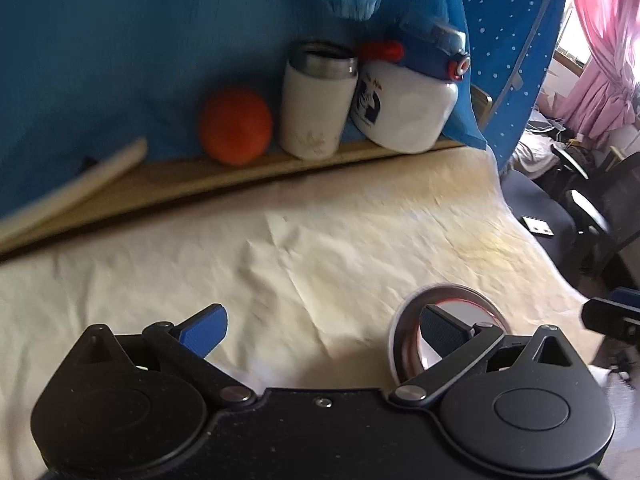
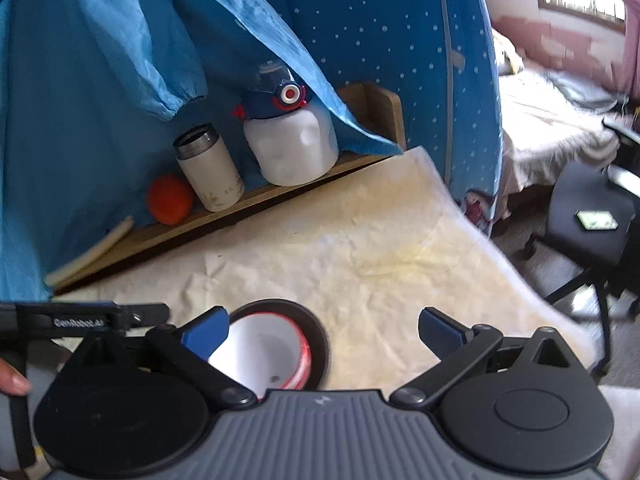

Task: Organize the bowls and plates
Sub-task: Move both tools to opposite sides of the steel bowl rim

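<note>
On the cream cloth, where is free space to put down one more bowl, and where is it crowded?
The cream cloth is bare between the wooden ledge and the bowl set, and rightward to its edge by the chair. The ledge is crowded: orange, steel-rimmed cup, white bottle. Both open grippers, left gripper and right gripper, crowd the near side.

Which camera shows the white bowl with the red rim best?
The right wrist view: the white bowl with the red rim shows its open inside, nested in a dark dish. The left wrist view shows it blurred, partly behind a finger.

Window daylight from right, motion blur — fisheye-bent edges
</note>
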`<act>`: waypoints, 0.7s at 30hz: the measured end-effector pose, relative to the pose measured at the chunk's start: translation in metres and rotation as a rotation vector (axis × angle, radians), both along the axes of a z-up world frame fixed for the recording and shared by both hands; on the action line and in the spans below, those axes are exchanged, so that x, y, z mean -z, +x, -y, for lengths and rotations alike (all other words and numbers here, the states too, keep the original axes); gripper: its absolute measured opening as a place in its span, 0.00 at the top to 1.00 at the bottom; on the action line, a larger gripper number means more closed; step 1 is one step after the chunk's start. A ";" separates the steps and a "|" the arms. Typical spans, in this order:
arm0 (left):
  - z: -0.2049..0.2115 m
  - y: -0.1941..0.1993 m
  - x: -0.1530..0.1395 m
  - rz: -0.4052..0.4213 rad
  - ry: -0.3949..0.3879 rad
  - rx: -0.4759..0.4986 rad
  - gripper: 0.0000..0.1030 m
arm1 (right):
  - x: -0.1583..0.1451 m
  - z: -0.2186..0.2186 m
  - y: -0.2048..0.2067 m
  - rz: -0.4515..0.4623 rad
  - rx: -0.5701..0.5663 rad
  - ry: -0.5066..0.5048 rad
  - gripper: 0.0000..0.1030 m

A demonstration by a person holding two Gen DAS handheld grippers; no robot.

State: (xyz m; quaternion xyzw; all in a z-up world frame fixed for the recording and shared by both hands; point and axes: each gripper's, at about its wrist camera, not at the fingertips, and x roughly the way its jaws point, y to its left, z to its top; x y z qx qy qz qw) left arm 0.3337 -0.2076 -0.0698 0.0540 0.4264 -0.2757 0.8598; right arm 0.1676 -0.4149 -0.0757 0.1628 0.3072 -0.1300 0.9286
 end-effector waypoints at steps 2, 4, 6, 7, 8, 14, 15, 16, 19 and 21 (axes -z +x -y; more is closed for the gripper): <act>0.001 -0.003 0.000 0.042 0.021 0.014 0.01 | 0.002 0.001 -0.001 -0.014 0.006 -0.020 0.00; 0.003 -0.004 0.001 0.056 0.038 0.027 0.01 | 0.005 0.002 0.000 -0.034 0.009 -0.037 0.00; 0.003 -0.005 0.003 0.059 0.049 0.033 0.01 | 0.007 0.003 -0.001 -0.053 0.015 -0.052 0.00; 0.003 -0.005 0.004 0.057 0.054 0.033 0.01 | 0.009 0.003 -0.001 -0.061 0.018 -0.055 0.00; 0.003 -0.005 0.005 0.056 0.058 0.033 0.01 | 0.010 0.004 0.000 -0.067 0.020 -0.056 0.00; 0.004 -0.008 0.009 0.047 0.074 0.030 0.01 | 0.014 0.006 0.002 -0.081 0.009 -0.057 0.00; 0.004 -0.009 0.010 0.044 0.075 0.032 0.01 | 0.014 0.006 0.002 -0.082 0.006 -0.054 0.00; 0.005 -0.009 0.010 0.040 0.076 0.035 0.01 | 0.015 0.006 0.003 -0.084 0.001 -0.051 0.00; 0.004 -0.009 0.012 0.015 0.078 0.035 0.01 | 0.017 0.006 0.005 -0.084 -0.023 -0.031 0.00; 0.004 -0.009 0.013 0.000 0.077 0.029 0.01 | 0.019 0.005 0.006 -0.079 -0.049 -0.013 0.00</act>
